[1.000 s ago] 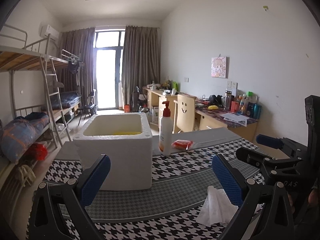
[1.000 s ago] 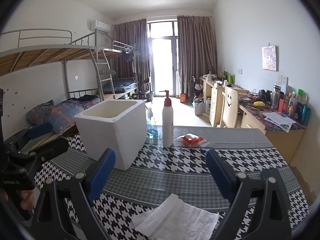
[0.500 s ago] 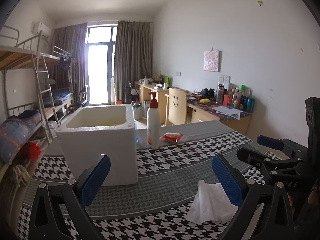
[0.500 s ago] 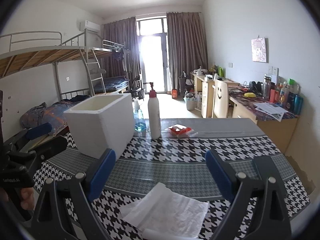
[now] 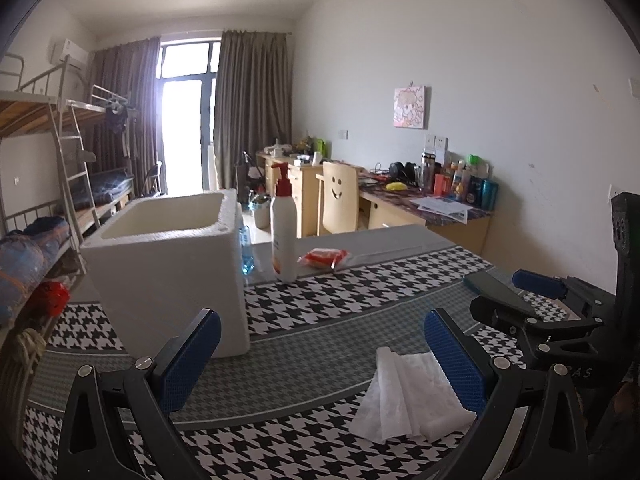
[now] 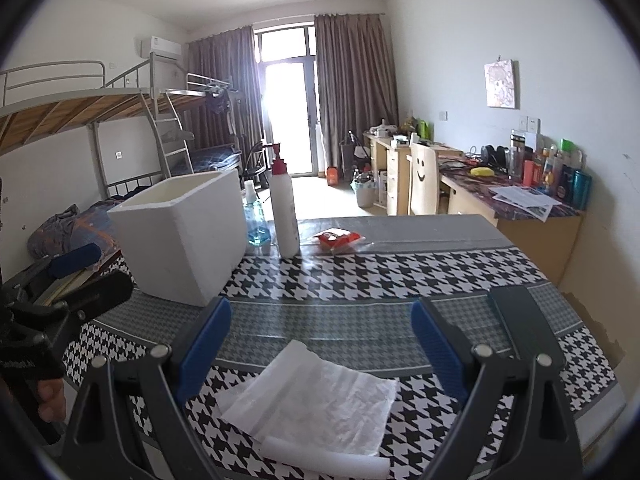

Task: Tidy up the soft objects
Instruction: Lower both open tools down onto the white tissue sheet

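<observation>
A white, soft folded sheet (image 6: 316,396) lies flat on the houndstooth tablecloth (image 6: 400,276) near the front edge. My right gripper (image 6: 320,352) hangs open just above it, blue pads either side of its far end, nothing held. In the left wrist view the same sheet (image 5: 408,392) lies by the right finger of my left gripper (image 5: 320,360), which is open and empty. A white foam box (image 5: 168,264) stands open-topped at the left; its inside is hidden from here. The right gripper (image 5: 520,296) shows at the right edge, and the left gripper (image 6: 92,276) at the right view's left edge.
Behind the foam box (image 6: 180,232) stand a white pump bottle (image 6: 284,216) and a small bottle of blue liquid (image 6: 256,224). A red packet (image 6: 340,239) lies beside them. A bunk bed is at the left and desks along the right wall. A hand (image 6: 50,396) holds the left gripper.
Both grippers have come lower and closer to the table. The white sheet looms larger between the right gripper's fingers. The box's yellow contents have dropped out of the left view.
</observation>
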